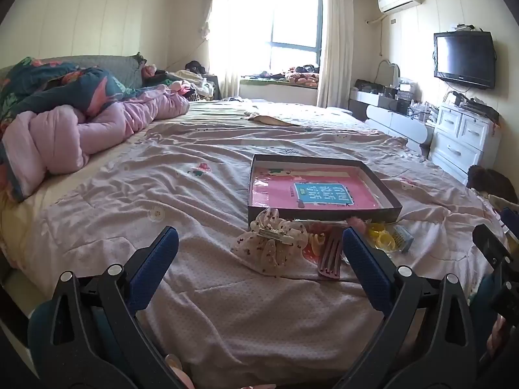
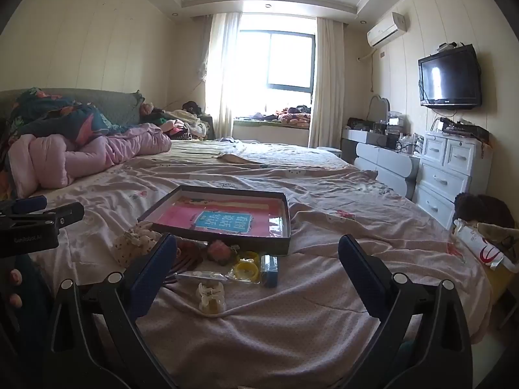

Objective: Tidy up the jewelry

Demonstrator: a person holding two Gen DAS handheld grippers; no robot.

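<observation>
A dark shallow box (image 1: 382, 191) with a pink printed sheet inside lies on the bed; it also shows in the right wrist view (image 2: 285, 227). In front of it lie a spotted scrunchie with a metal clip (image 1: 272, 243), a pink comb (image 1: 331, 256), yellow rings (image 1: 382, 236) and a small blue block (image 1: 404, 236). The right wrist view shows the scrunchie (image 2: 133, 243), a pink flower piece (image 2: 219, 249), yellow rings (image 2: 248, 267), the blue block (image 2: 269, 269) and a clear hair claw (image 2: 212, 296). My left gripper (image 1: 259, 243) is open and empty, just short of the scrunchie. My right gripper (image 2: 256, 253) is open and empty, above the items.
A pink quilt (image 1: 81, 129) and dark floral bedding (image 1: 65, 84) are piled at the left. White drawers (image 2: 451, 168) and a wall television (image 2: 449, 76) stand at the right. A dark fluffy thing (image 2: 483, 209) and a white bag (image 2: 486, 253) sit by the bed's right edge.
</observation>
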